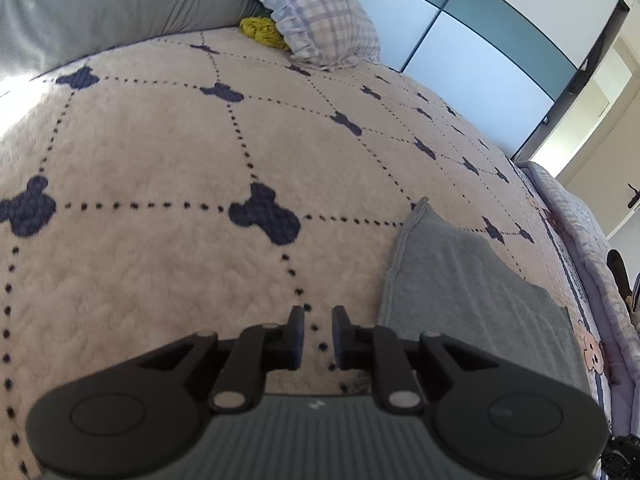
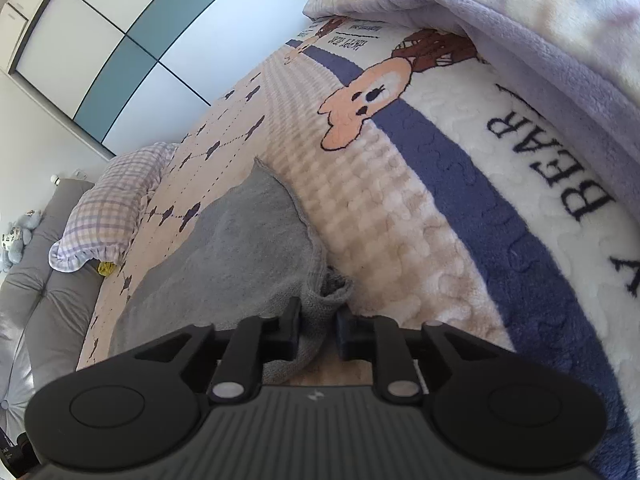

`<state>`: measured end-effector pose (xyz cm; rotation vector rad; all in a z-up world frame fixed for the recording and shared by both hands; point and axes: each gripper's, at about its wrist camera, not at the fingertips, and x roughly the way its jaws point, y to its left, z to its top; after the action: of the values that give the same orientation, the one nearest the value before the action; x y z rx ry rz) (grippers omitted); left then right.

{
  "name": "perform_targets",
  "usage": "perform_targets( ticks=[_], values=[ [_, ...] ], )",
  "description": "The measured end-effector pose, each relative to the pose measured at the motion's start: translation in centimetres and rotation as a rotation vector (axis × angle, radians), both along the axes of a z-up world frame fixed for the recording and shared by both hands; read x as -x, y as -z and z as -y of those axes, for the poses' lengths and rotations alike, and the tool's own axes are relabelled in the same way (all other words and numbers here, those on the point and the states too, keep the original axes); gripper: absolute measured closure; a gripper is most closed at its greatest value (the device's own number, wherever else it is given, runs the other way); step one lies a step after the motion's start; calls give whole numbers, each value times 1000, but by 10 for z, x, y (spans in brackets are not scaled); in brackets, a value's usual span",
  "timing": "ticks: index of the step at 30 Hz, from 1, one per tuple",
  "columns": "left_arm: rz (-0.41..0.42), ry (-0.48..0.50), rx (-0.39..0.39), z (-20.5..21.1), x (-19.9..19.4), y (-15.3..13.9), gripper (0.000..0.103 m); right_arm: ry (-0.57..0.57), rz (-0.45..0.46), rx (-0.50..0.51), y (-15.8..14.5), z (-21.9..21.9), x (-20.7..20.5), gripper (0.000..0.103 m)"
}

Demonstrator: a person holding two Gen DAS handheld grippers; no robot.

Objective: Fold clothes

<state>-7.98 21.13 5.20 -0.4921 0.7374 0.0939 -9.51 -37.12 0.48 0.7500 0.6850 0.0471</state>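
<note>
Matt black plastic on the left gripper [image 1: 318,340], ribbed grey casing behind it, dull metal pivot pins. Beneath it the bedspread [image 1: 160,152] is thick nubbly fleece, cream with navy tufts. Beside that gripper, the grey garment [image 1: 460,292] is soft matt knit cloth with a stitched hem. The right gripper [image 2: 318,334] has the same matt plastic. Beyond the bedspread, a checked pillow [image 1: 312,12] in crinkled woven cotton; glossy smooth wardrobe panels [image 1: 500,52] behind it.
</note>
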Motion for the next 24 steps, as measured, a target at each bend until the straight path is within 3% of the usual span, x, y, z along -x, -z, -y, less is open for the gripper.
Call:
perform_targets(
  ticks=[2,5,9,13,16,20,24],
  values=[
    [16,6,-24,5,-2,-11,74,34,16,-31,0,5,5,62],
    [34,91,-20,29,-14,-22,61,50,-1,-84,7,10,10,61],
    [58,282,-77,98,-34,-32,52,26,-5,-94,6,0,13,61],
    [35,451,-224,186,-60,-22,47,3,-8,-103,6,-11,16,61],
    [-11,451,-323,232,-88,-9,44,1,-18,-87,3,-17,14,61],
    [-52,450,-470,268,-116,13,28,-15,-32,-59,0,-25,11,61],
    [-29,417,-486,272,-117,27,20,-36,-42,-17,2,-30,10,61]
  ],
)
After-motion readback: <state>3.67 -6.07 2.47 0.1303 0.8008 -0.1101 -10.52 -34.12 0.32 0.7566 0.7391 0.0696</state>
